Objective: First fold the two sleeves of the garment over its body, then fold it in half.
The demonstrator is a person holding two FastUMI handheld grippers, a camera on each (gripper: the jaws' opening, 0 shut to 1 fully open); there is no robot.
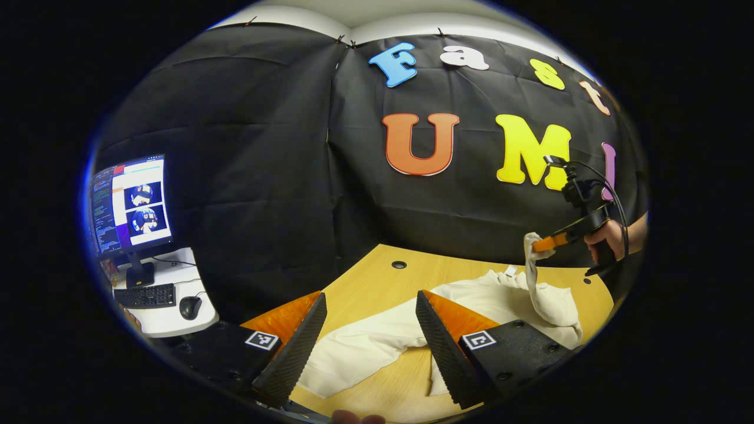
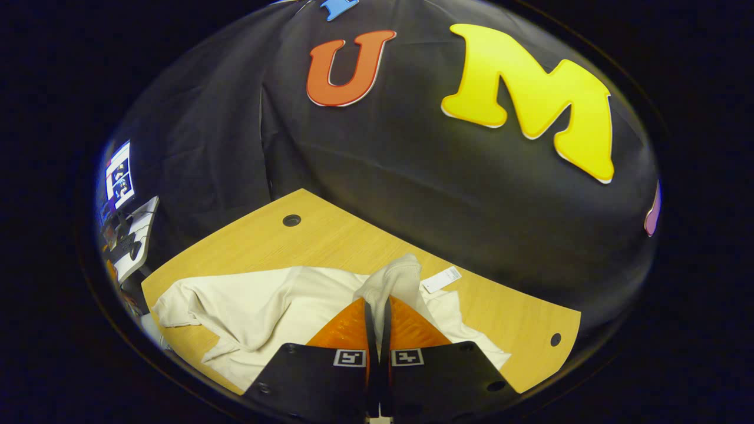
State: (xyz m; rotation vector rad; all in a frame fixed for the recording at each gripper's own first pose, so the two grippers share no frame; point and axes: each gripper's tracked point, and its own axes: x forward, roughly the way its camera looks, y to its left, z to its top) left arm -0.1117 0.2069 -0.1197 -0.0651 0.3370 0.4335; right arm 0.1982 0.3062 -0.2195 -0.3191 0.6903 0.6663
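A cream long-sleeved garment [image 1: 377, 341] lies spread on the wooden table [image 1: 377, 277], one sleeve stretched toward the near left. My left gripper [image 1: 371, 321] hovers above it, open, with nothing between its fingers. At the right of the left gripper view, a hand holds my right gripper [image 1: 545, 242], shut on the cuff of the other sleeve [image 1: 533, 277], which is lifted off the table. In the right gripper view the garment [image 2: 259, 306] lies below, and my right gripper [image 2: 377, 306] pinches the ribbed sleeve cuff [image 2: 394, 277] between both fingers.
A white tag [image 2: 442, 279] lies by the collar. The table [image 2: 330, 235] has round cable holes [image 2: 291, 220] near its far edge. A side desk [image 1: 171, 318] at the left carries a monitor [image 1: 129, 203], keyboard [image 1: 145, 294] and mouse [image 1: 189, 306].
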